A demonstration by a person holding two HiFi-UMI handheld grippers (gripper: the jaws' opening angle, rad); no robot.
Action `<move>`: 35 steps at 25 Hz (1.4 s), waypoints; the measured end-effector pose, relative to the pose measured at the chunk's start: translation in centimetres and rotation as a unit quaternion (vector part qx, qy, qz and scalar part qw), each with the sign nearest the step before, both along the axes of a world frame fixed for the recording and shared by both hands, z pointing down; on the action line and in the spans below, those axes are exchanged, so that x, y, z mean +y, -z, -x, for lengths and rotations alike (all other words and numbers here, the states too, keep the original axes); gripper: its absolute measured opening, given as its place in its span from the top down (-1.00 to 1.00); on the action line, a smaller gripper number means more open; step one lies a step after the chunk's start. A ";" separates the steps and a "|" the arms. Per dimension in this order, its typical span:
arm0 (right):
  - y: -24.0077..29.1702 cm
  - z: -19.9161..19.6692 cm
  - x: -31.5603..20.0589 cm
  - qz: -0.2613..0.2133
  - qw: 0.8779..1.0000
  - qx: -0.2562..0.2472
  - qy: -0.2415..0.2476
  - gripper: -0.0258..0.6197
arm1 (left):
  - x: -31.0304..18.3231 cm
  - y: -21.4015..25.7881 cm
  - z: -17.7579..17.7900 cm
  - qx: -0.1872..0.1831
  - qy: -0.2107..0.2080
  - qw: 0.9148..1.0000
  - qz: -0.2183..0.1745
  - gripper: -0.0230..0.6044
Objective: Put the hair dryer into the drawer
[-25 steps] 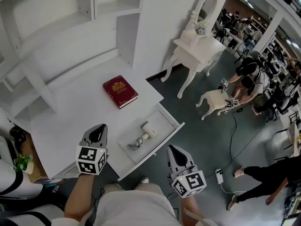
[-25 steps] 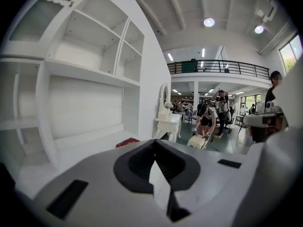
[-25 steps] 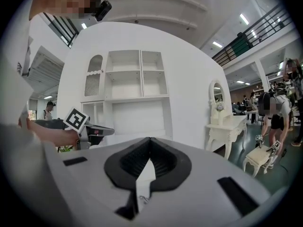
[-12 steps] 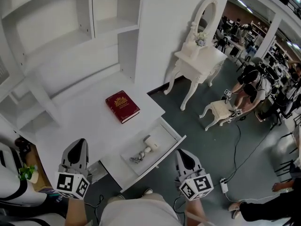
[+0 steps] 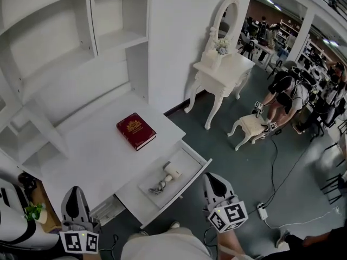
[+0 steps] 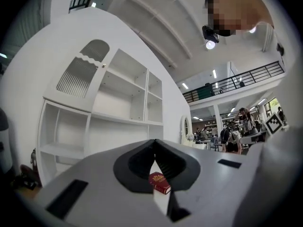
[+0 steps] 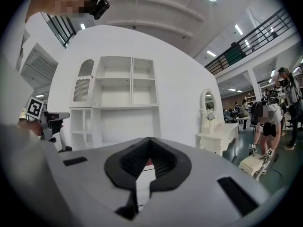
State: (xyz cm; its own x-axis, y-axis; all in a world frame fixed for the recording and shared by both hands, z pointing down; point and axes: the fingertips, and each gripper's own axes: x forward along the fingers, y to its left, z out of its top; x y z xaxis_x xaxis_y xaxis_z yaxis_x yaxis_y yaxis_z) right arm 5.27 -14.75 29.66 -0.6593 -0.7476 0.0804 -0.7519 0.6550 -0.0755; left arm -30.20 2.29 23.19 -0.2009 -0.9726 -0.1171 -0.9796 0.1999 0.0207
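The white hair dryer (image 5: 172, 171) lies inside the open drawer (image 5: 191, 152) at the front of the white desk (image 5: 87, 156), with its cord coiled beside it. My left gripper (image 5: 75, 192) is shut and empty, held off the desk's front left corner. In the left gripper view this gripper (image 6: 154, 142) points level at the shelves, and the red book (image 6: 159, 182) shows below its tips. My right gripper (image 5: 212, 181) is to the right of the drawer's front, apart from it. In its own view the right gripper (image 7: 150, 139) has its jaws together with nothing held.
A red book (image 5: 135, 130) lies on the desk behind the drawer. White shelving (image 5: 81, 42) rises behind the desk. A white vanity table with mirror (image 5: 222, 64) and a stool (image 5: 248, 125) stand to the right. A person (image 5: 284, 93) bends over there. A power strip (image 5: 263, 210) lies on the floor.
Both grippers have drawn back from the desk toward the bottom of the head view. The left one moved farthest, down and to the left. The hair dryer stays in the drawer.
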 end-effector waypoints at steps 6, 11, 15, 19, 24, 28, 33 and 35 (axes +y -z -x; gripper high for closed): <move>-0.5 1.1 0.8 0.008 1.000 0.002 0.017 0.89 | 0.0 -1.4 -0.8 0.005 -0.002 1.000 0.011 0.88; -0.3 2.4 1.7 0.012 0.999 0.007 0.034 0.89 | -0.3 -0.9 -0.9 0.007 -0.008 1.000 0.007 0.88; -0.2 3.0 2.3 0.013 0.999 0.005 0.041 0.89 | 0.0 -0.7 -1.1 -0.008 -0.010 1.000 0.008 0.88; 0.1 3.8 2.9 0.017 0.999 0.003 0.045 0.89 | 0.0 0.2 -1.3 -0.014 -0.017 1.000 0.001 0.88; 0.4 4.7 3.3 0.015 0.998 0.000 0.054 0.89 | 0.4 0.0 -1.1 -0.011 -0.018 1.000 -0.001 0.88; 0.6 5.3 3.6 0.013 0.998 0.000 0.060 0.89 | 0.9 -0.2 -0.7 -0.008 -0.015 1.000 0.000 0.88; 0.7 5.9 3.7 0.007 0.998 0.001 0.066 0.89 | 0.7 -0.3 -0.5 -0.008 -0.019 1.000 -0.004 0.88; 0.8 6.1 3.9 0.006 0.998 0.006 0.068 0.89 | 0.7 -0.2 -0.5 -0.008 -0.021 1.000 -0.005 0.88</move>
State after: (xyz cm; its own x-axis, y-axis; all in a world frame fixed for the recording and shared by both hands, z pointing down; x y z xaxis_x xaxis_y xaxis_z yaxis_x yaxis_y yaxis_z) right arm -0.81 -10.82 28.84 -0.7538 -0.6499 0.0976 -0.6567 0.7503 -0.0763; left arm -29.70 2.99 23.41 -0.1575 -0.9789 -0.1300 -0.9874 0.1580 0.0069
